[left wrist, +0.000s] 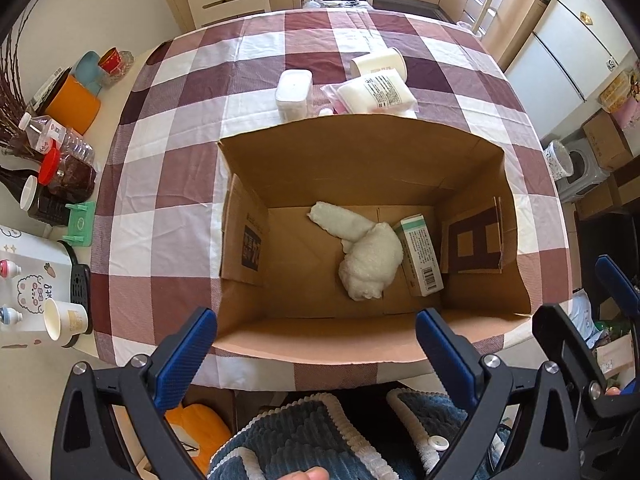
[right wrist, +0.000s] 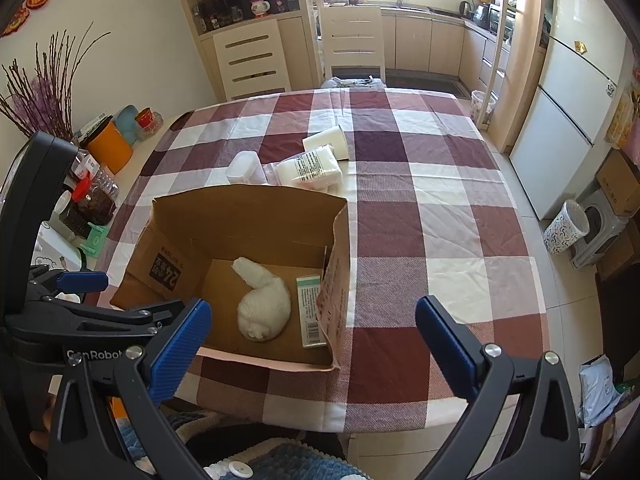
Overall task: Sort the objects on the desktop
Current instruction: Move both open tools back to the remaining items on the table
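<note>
With both my left gripper point(left wrist: 316, 344) and right gripper point(right wrist: 314, 336) wide open and empty, I should reach over the cardboard box point(left wrist: 360, 148) for the white packet point(left wrist: 376, 94) behind it, descending squarely.

We can't read the print on the green-and-white carton point(left wrist: 420, 256); the box wall point(right wrist: 334, 280) hides its right side in the right wrist view. The far wall point(left wrist: 360, 148) covers the plastic tub point(left wrist: 294, 94) base and pouch point(left wrist: 376, 92) near edge. Paper cup point(right wrist: 326, 142) partly behind pouch.
</note>
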Demonstrator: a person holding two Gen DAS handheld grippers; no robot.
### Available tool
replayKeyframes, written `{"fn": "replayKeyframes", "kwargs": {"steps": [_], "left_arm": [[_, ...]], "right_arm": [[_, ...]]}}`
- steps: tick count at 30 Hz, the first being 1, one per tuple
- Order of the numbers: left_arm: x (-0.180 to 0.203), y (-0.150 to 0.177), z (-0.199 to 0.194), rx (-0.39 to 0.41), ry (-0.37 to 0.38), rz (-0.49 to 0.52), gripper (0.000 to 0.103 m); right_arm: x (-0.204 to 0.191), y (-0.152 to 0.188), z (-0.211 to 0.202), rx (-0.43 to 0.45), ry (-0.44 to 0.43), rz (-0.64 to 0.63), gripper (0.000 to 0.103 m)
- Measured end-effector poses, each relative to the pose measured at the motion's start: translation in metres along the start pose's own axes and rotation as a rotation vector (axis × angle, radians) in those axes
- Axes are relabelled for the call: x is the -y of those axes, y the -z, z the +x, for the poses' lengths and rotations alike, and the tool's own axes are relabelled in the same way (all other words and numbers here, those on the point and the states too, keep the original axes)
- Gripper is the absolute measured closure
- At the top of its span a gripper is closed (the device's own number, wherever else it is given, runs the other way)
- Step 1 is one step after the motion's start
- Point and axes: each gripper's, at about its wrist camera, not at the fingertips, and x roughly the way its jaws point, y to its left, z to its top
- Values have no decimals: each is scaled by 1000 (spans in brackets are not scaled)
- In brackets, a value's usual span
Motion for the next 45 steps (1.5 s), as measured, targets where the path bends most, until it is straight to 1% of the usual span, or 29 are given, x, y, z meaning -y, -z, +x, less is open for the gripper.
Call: {"fn": "replayKeyframes", "kwargs": {"steps": [11,15,16,18,20,22,24,25,26,27,30,32,34,36,38,40,42,45], "left_arm": [[4,1,0,0,-2,-5,1],[4,1,0,1,12,-8,1],[3,1,-1,4,27,-6,1],[-1,1,-2,7,81,7,0],[-9,1,-4,15,162,28,0],[-28,0,-11,51,254,49,0],[-55,0,-20,107,316,59,0],[-72,0,-24,136,329,58,0],[-87,1,-28,165,322,52,0],[-106,1,-32,199,298,43,0],[-157,4,-36,277,173,-3,0],[-183,7,-32,303,117,-40,0],[-210,11,-19,300,78,-99,0],[-235,17,0,284,45,-165,0],[-254,23,19,269,19,-215,0],[-269,28,43,248,-3,-265,0],[-279,28,68,223,-3,-307,0],[-289,23,99,200,22,-349,0]], "right_arm": [[6,2,0,-3,-7,4,0],[7,2,0,-5,-13,1,0],[7,2,1,-6,-16,1,0],[7,0,1,-8,-28,-6,0],[7,-1,2,-22,-55,-35,0],[12,-3,3,-47,-107,-80,0],[26,-4,3,-70,-153,-132,0],[31,-4,3,-73,-151,-150,0],[38,-3,2,-72,-139,-173,0],[47,-3,2,-73,-113,-199,0],[66,0,6,-73,-30,-249,0],[78,3,13,-75,13,-267,0],[93,7,24,-87,34,-261,0],[111,12,36,-93,49,-222,0],[134,17,52,-90,77,-143,0],[160,22,66,-74,130,-44,0],[188,26,85,-73,184,65,0],[216,27,108,-61,222,155,0]]}}
